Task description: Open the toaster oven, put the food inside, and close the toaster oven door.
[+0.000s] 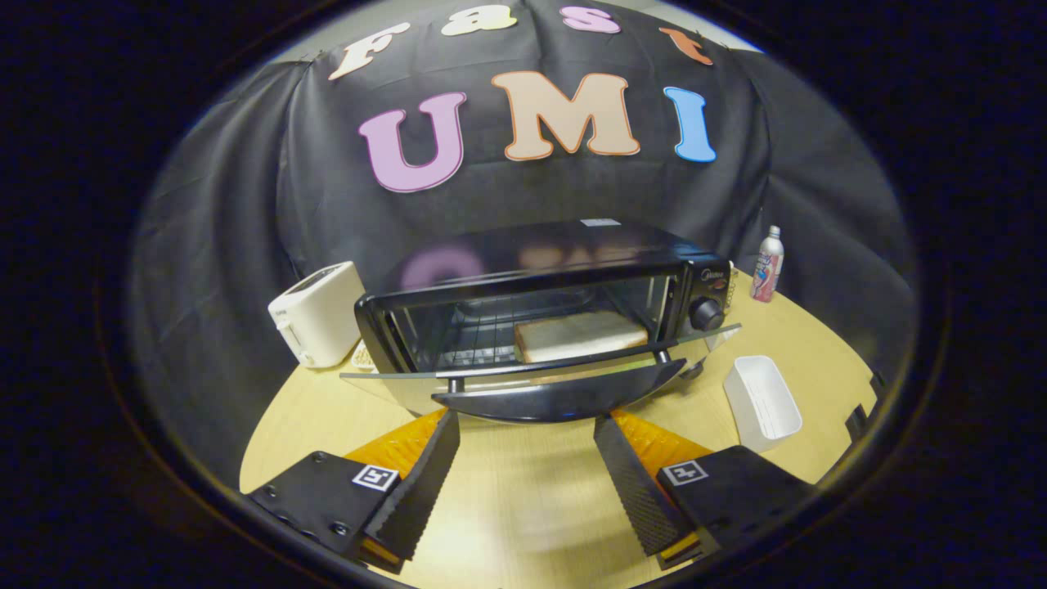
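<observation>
Fingers of the gripper [527, 421] reach forward over the wooden table [523, 499], spread wide apart with nothing held between them. Their tips sit just below the front edge of the toaster oven's door [540, 384], one near each end of the dark handle [560, 399]; I cannot tell whether they touch it. That door hangs dropped open, lying nearly flat and pointing back toward the gripper. Beyond it the black toaster oven [548, 286] stands with its long side running across the table and its mouth facing the fingers. Inside, a slice of bread [579, 335] lies flat on the wire rack, toward the knob side. Beside the oven stand a white toaster [317, 315], a white tray [762, 401], and farther off a bottle [767, 264].
</observation>
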Demonstrator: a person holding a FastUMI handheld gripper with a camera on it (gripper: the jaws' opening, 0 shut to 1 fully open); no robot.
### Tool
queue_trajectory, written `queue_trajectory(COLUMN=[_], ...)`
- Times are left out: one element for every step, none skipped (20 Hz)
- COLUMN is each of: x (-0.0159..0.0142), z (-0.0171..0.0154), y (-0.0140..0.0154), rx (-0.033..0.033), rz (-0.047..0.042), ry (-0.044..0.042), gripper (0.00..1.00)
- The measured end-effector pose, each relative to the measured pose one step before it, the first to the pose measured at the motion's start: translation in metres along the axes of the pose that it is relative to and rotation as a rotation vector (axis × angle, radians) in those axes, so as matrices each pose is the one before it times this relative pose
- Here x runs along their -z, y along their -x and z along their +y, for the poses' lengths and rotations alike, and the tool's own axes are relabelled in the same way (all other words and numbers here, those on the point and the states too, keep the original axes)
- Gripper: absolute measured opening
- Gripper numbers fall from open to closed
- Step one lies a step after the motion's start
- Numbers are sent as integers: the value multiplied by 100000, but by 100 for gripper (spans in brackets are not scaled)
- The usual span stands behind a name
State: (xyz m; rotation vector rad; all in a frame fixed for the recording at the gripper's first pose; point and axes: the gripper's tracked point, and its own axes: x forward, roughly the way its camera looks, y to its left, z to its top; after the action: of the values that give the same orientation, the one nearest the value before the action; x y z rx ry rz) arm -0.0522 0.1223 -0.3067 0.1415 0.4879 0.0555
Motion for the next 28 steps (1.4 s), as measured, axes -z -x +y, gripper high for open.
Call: queue_trajectory(x=[-407, -473, -426, -522, -349, -461, -554, -674, -274, -247, -359, -64, 131, -24, 35, 0, 118, -56, 66, -69, -245, -730, -790, -1070, -1109, -1413, -1420, -1644], z=[142, 221, 152, 156, 249, 208, 183, 157, 72, 70, -78, -73, 90, 143, -22, -71, -130, 10, 16, 43, -66, -51, -60, 58, 182, 195, 22, 153], y=[-355, -336, -267, -303, -298, -374, -354, -397, -242, -251, -306, -282, -101, -169, -26, -27, 252, 273, 364, 419, 493, 537, 548, 557, 625, 462, 429, 277], rx=[-400, -385, -374, -415, -579, -633, -629, -404, -292, -138, 128, 320, -733, -725, -155, 122, 184, -87, -160, -238, 60, 53, -125, -433, -449, -481, -525, -675], rz=[-425, -642, -673, -595, -618, -594, -1083, -1103, -223, -481, -637, 356, 195, 518, -38, 196, 253, -162, 143, -33, -333, -1723, -1871, -1956, -2024, -2175, -2385, -2341], ry=[-701, -369, -266, -301, -311, -322, -805, -924, -906, -672, -526, -524, -134, 274, 824, 1194, 1171, 677, 295, 289, 718, 1050, 1095, 945, 860, 1097, 1164, 1029], gripper=[100, 100, 100, 100, 100, 100, 100, 100, 100, 100, 100, 100, 100, 100, 100, 100, 100, 100, 100, 100, 100, 100, 100, 100, 100, 100, 100, 100])
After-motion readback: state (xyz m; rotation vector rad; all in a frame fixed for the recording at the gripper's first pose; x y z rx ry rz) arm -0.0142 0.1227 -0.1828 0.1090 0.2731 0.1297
